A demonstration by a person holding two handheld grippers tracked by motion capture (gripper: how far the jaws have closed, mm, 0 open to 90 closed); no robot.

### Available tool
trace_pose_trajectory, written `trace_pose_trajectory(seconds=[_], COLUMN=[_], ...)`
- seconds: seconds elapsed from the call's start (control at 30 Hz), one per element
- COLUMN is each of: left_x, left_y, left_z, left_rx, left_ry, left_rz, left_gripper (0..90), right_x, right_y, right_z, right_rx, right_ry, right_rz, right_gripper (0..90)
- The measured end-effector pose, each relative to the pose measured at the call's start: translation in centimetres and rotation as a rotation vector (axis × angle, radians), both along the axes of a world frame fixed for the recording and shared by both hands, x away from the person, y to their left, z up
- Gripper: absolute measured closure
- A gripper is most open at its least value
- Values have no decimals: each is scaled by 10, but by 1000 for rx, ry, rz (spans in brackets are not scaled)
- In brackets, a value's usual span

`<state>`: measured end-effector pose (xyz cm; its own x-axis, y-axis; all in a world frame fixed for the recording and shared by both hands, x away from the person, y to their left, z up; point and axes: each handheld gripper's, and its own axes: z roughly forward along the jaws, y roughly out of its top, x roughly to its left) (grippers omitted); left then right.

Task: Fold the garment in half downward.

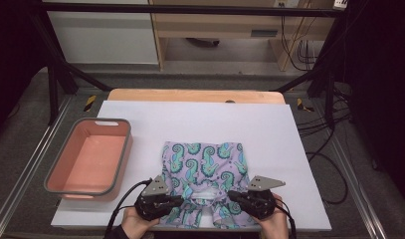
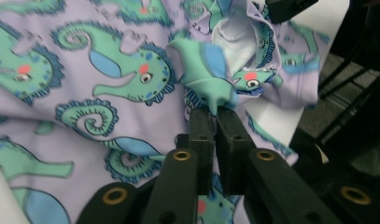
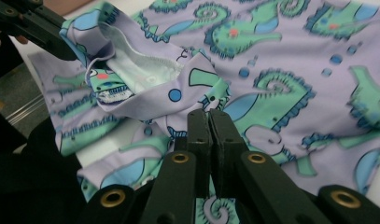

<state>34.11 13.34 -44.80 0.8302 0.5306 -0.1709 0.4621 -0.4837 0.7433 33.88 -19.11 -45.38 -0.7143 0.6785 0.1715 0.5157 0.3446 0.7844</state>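
Observation:
A lilac garment (image 1: pixel 205 164) printed with green and blue seahorses lies on the white sheet (image 1: pixel 200 124) at the table's near middle. Its near hem is bunched up, showing white lining (image 1: pixel 206 193). My left gripper (image 1: pixel 180 199) is shut on a pinched fold of the garment (image 2: pixel 211 88) at the hem's left side. On the hem's right side my right gripper (image 1: pixel 231 195) is shut on the cloth (image 3: pixel 201 93) too. In the left gripper view the pinch sits at my left gripper (image 2: pixel 214 114); in the right gripper view my right gripper (image 3: pixel 208 114) bites a fold.
A pink tub with a grey rim (image 1: pixel 115 169) stands on the sheet at the left. The wooden table edge (image 1: pixel 195 94) shows behind the sheet. Cables (image 1: pixel 329 144) lie on the floor at the right. The other gripper's jaw (image 3: pixel 33 28) shows at the upper left of the right gripper view.

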Motion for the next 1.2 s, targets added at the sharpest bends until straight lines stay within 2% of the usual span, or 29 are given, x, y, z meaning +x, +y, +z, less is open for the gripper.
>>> trace_pose_trajectory(seconds=[0.07,0.13,0.17,0.27,0.33,0.4,0.5,0.57,0.63,0.7,0.77,0.8,0.9,0.97,1.07,1.13,1.2], left_x=[2,7,8,15,20,26,31,30,29,25,24,24,23,23,21,20,20], left_y=[2,7,9,17,19,17,12,11,10,9,6,6,5,4,3,3,4], left_z=[0,3,4,7,7,3,-8,-13,-15,-18,-22,-24,-25,-27,-26,-26,-24], left_rx=[-4,-21,-32,-58,-57,-37,14,26,14,24,31,32,33,31,49,45,37], left_ry=[-5,-5,-4,-4,5,37,83,113,131,129,136,144,132,137,118,112,115], left_rz=[35,75,89,143,166,185,203,199,190,179,174,172,176,162,158,158,156], left_gripper=[667,533,502,491,504,570,567,550,552,559,581,603,666,749,860,879,885], right_x=[0,2,3,6,11,20,29,28,23,15,8,6,5,5,3,3,3], right_y=[-2,-5,-6,-8,-8,-6,-1,3,5,6,6,5,3,5,9,9,8], right_z=[-3,0,2,6,5,1,-8,-12,-14,-17,-20,-22,-27,-27,-26,-25,-24], right_rx=[-2,23,35,45,34,7,1,-7,-10,-28,-59,-68,-72,-90,-114,-117,-117], right_ry=[-7,-22,-30,-40,-22,6,52,61,72,58,46,46,41,32,26,35,50], right_rz=[-16,-42,-53,-75,-102,-126,-129,-104,-80,-59,-63,-68,-73,-85,-74,-70,-72], right_gripper=[756,713,706,720,757,788,800,741,629,555,493,494,533,616,778,868,899])
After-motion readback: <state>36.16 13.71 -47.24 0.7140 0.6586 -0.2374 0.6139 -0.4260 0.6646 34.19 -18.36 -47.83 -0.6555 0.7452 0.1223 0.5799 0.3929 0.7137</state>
